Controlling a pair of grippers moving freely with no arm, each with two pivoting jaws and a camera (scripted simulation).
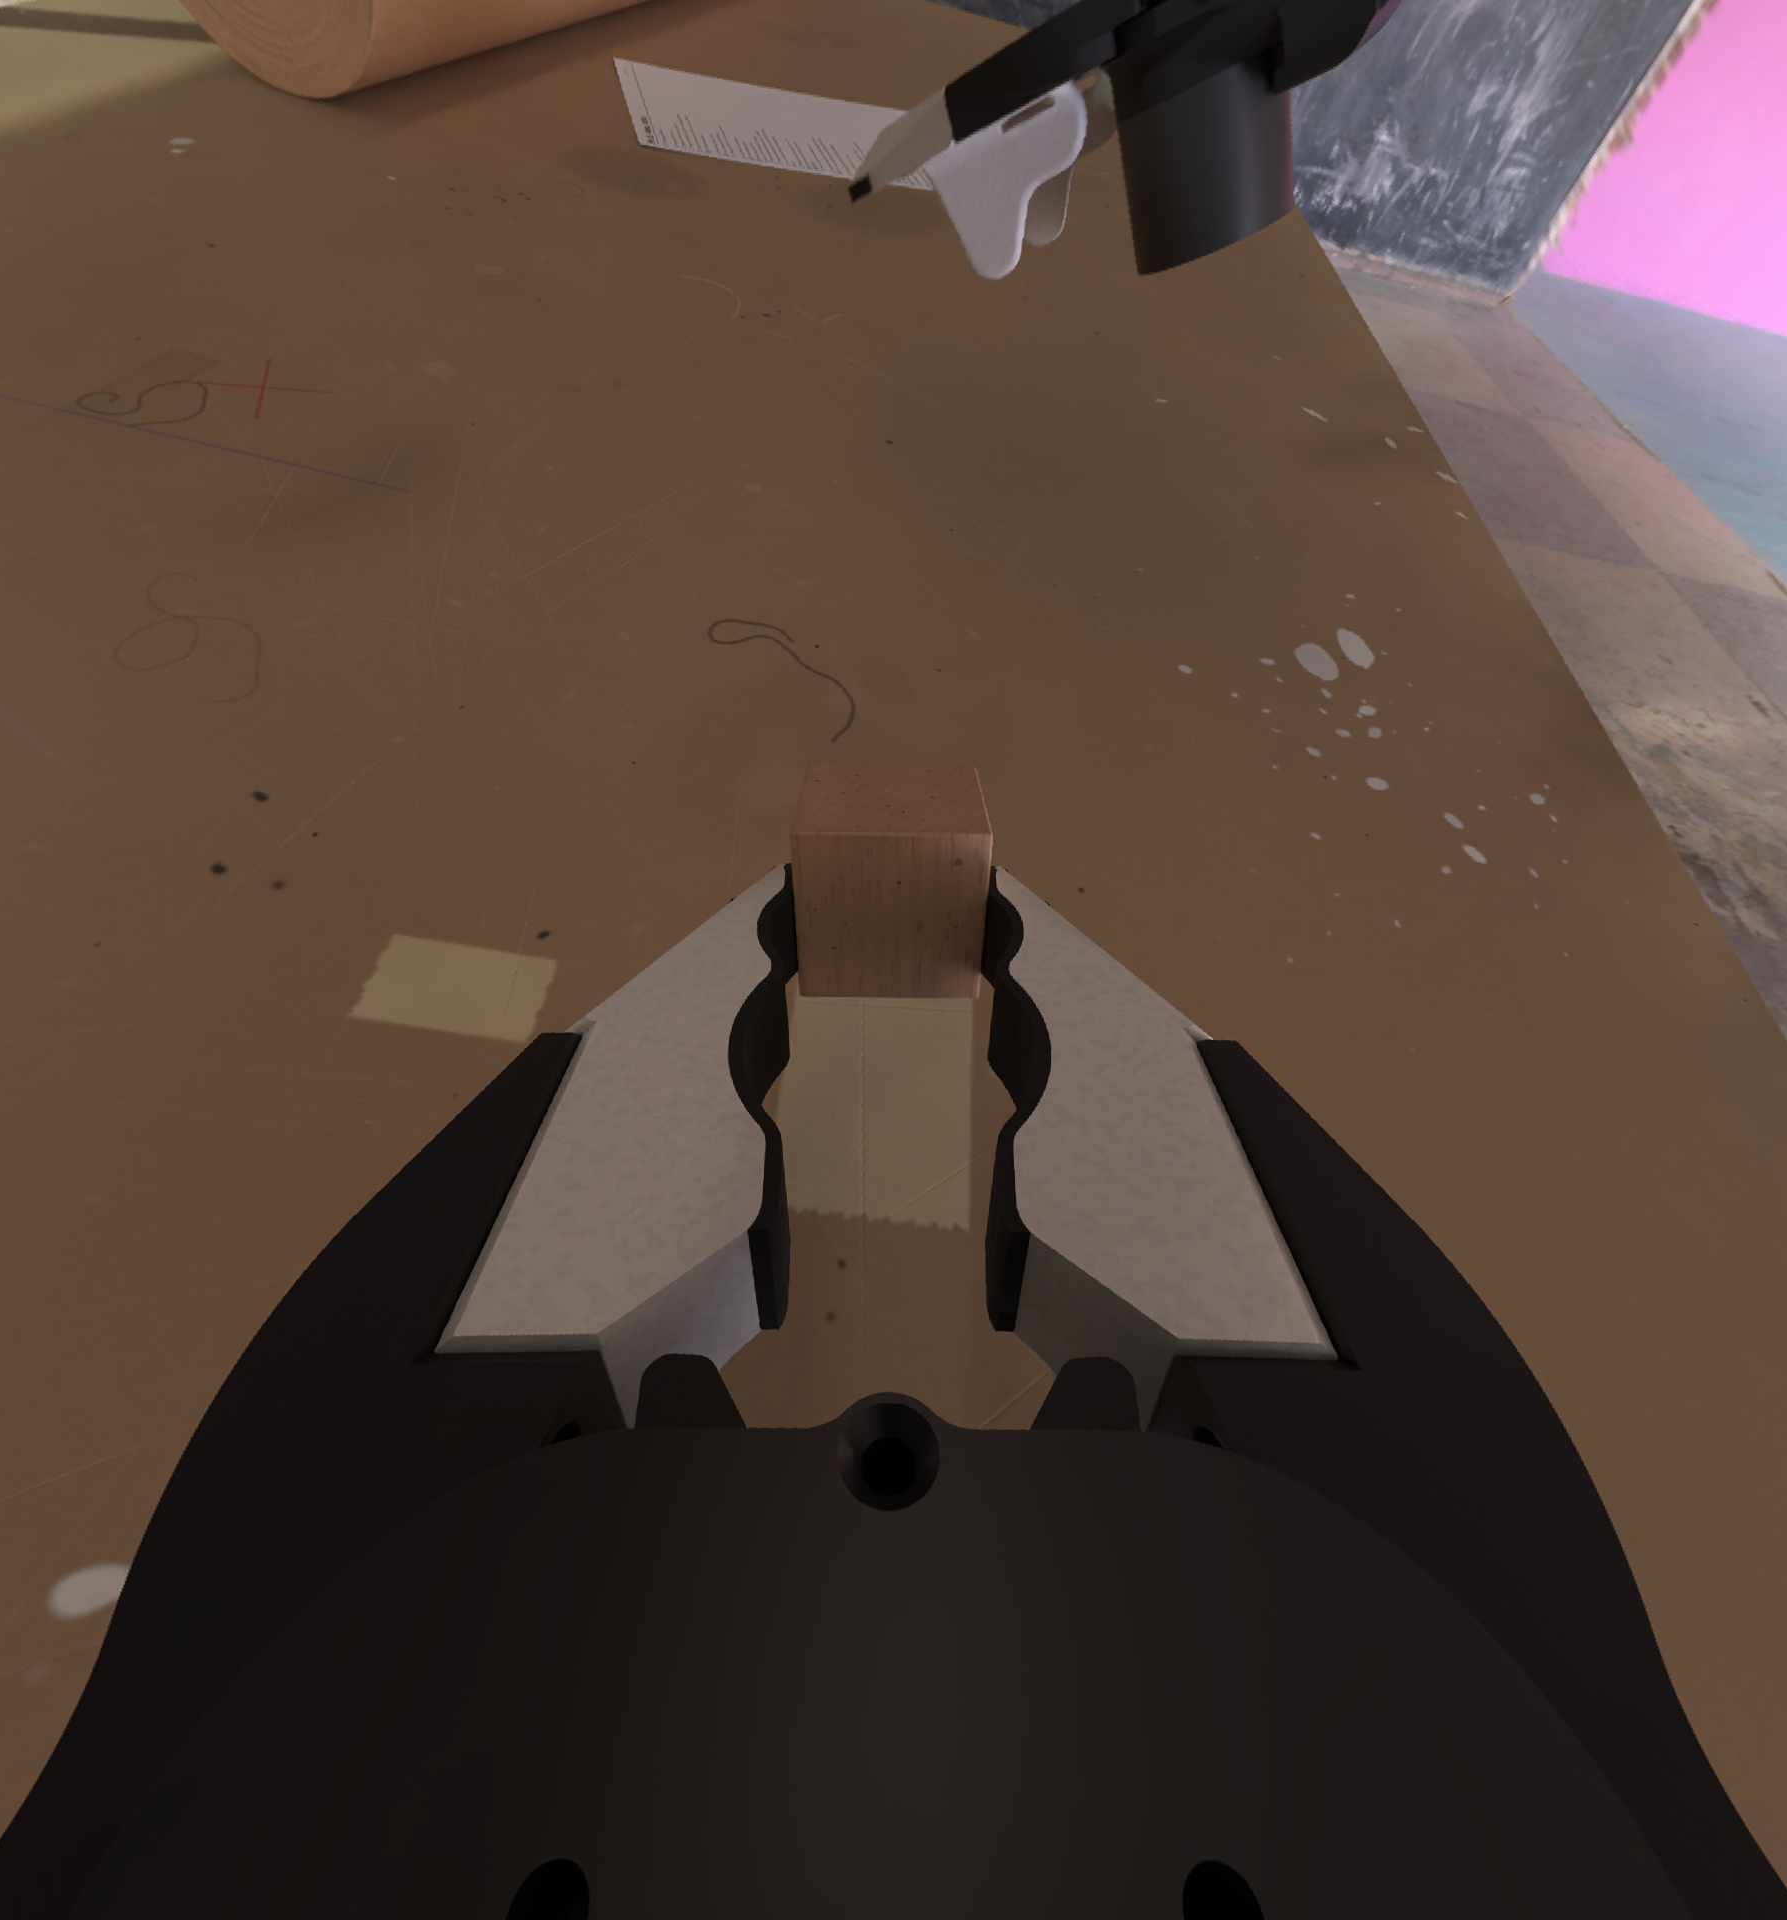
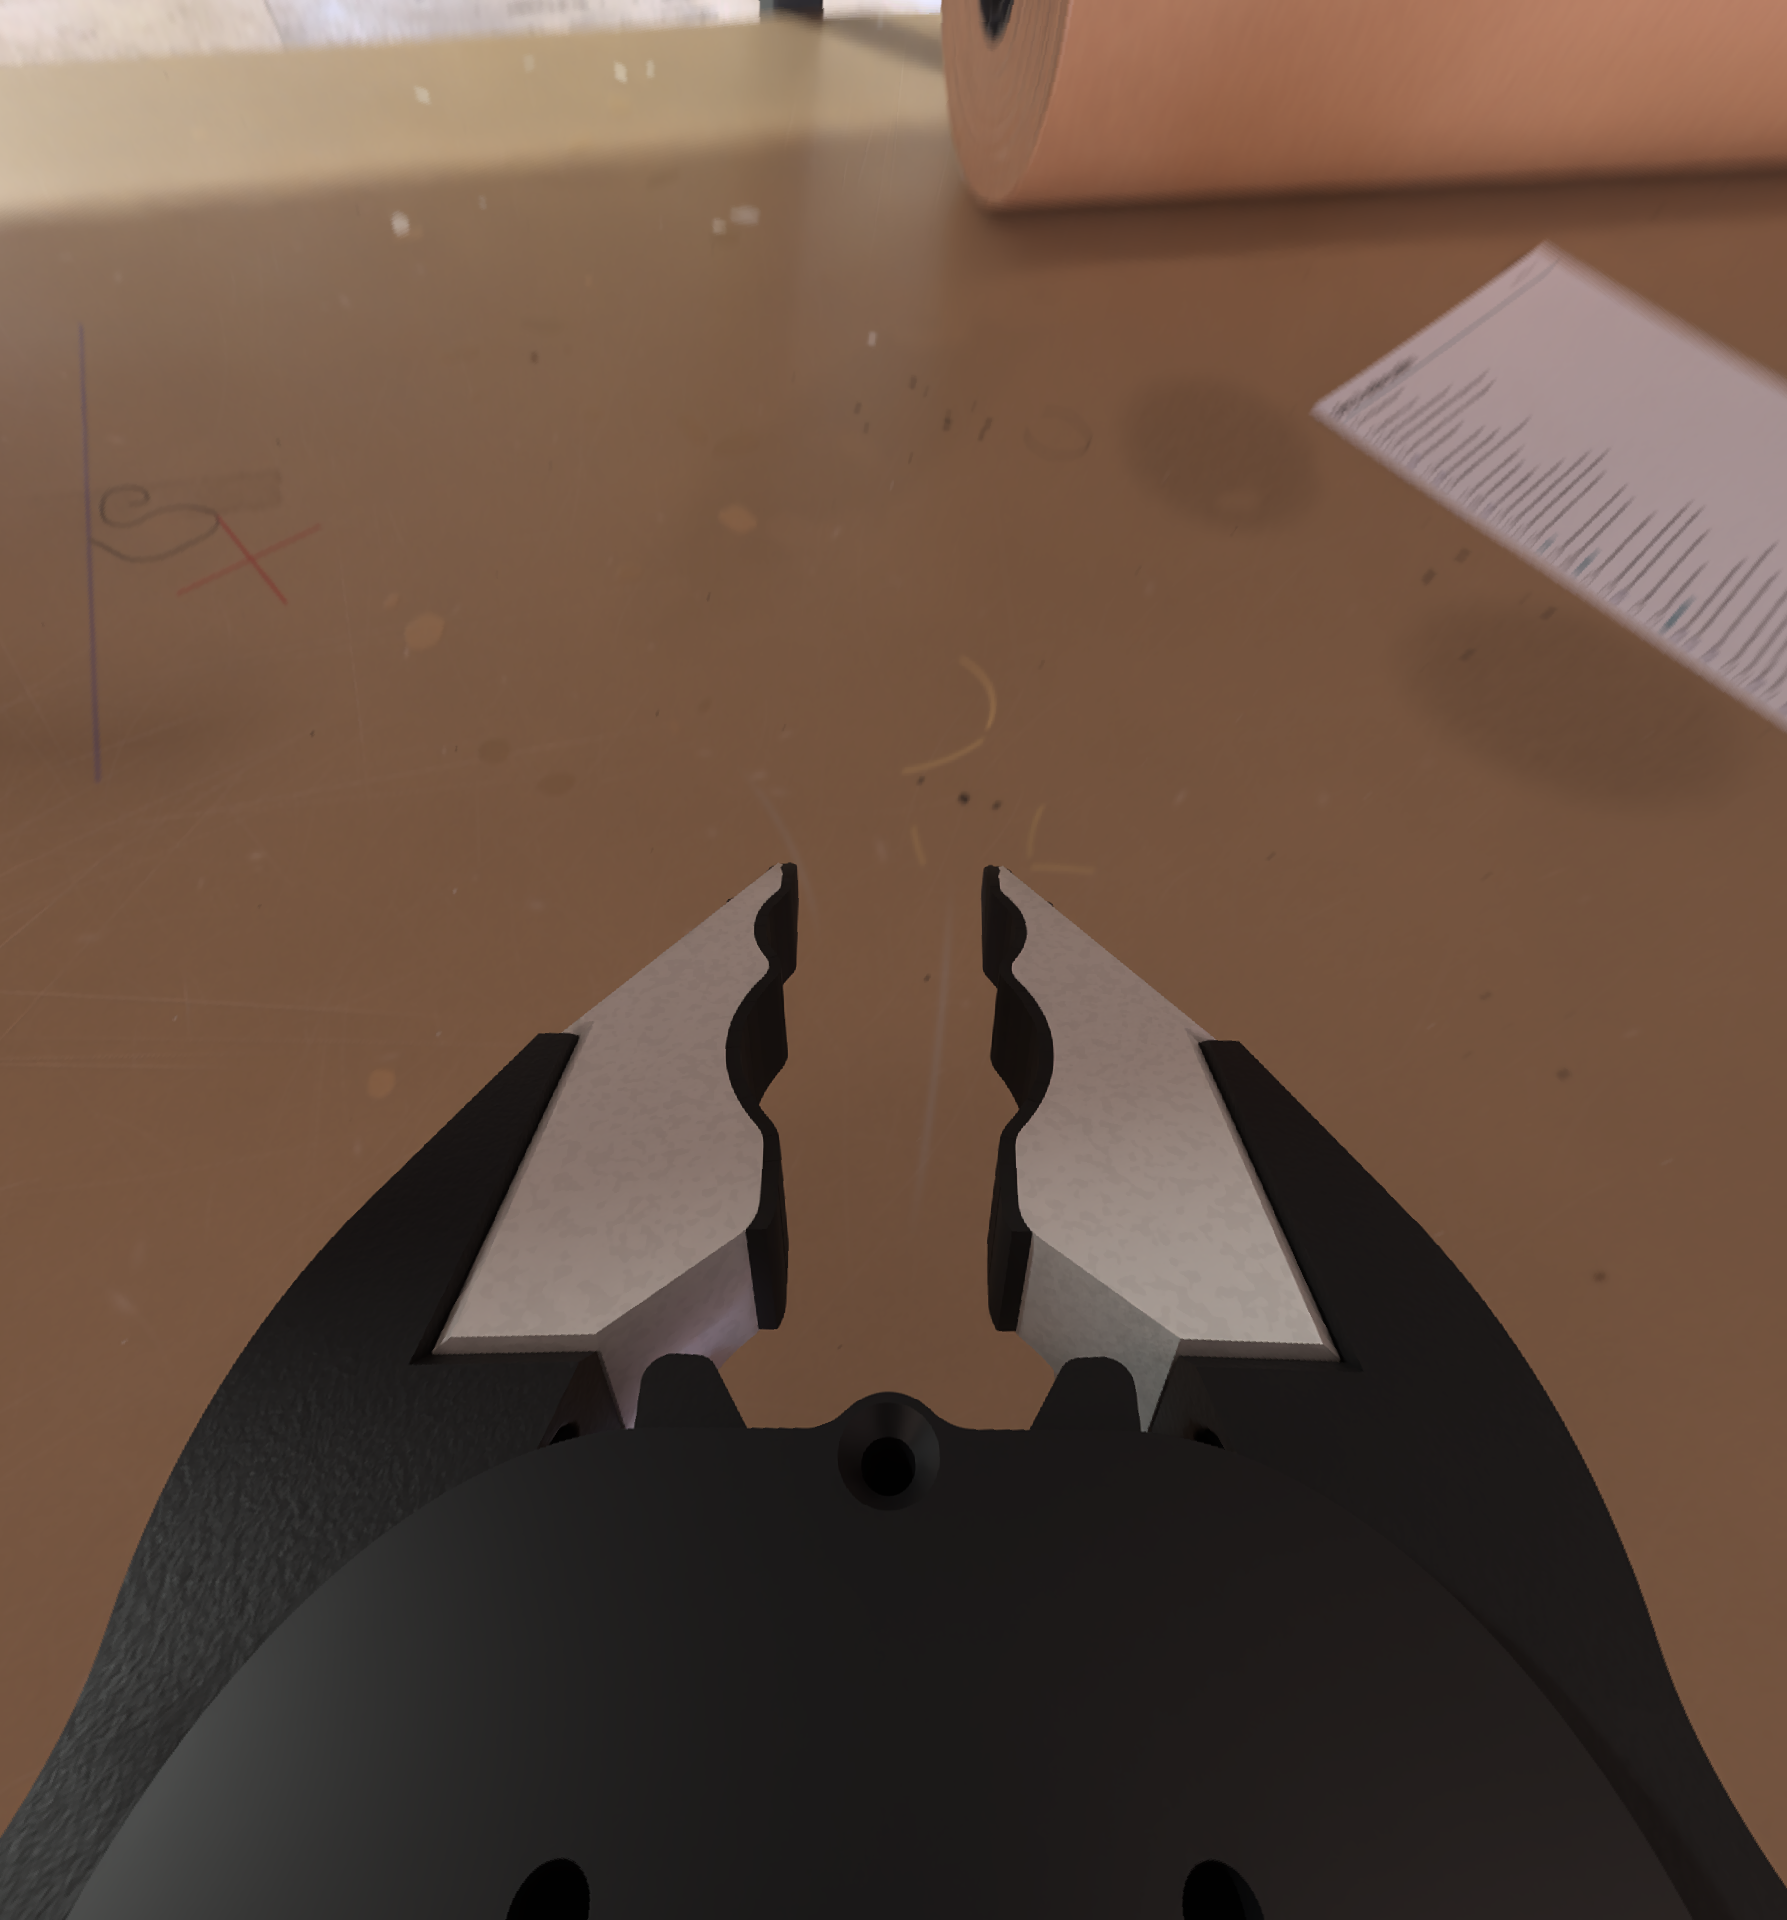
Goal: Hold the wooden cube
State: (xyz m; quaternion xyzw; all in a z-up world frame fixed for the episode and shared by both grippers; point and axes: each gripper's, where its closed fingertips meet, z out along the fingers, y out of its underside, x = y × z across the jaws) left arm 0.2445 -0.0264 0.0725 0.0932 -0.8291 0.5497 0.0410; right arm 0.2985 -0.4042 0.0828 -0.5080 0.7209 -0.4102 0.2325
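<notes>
The wooden cube point(image 1: 889, 914) is a small light-brown block that sits between the fingertips of my left gripper point(image 1: 890, 896). Both black pads touch its sides, so the gripper is shut on it. I cannot tell whether the cube rests on the brown table point(image 1: 556, 623) or is just above it. My right gripper point(image 2: 889, 894) is open and empty over bare table. It also shows in the left wrist view point(image 1: 930, 223), far ahead to the right and above the table. The cube is not in the right wrist view.
A large cardboard roll point(image 1: 328, 42) lies at the far end of the table and also shows in the right wrist view point(image 2: 1388, 94). A printed paper sheet point(image 1: 754, 125) point(image 2: 1647, 499) lies near it. The table edge point(image 1: 1491, 582) runs along the right. A tape patch point(image 1: 453, 982) is stuck to the table on the left.
</notes>
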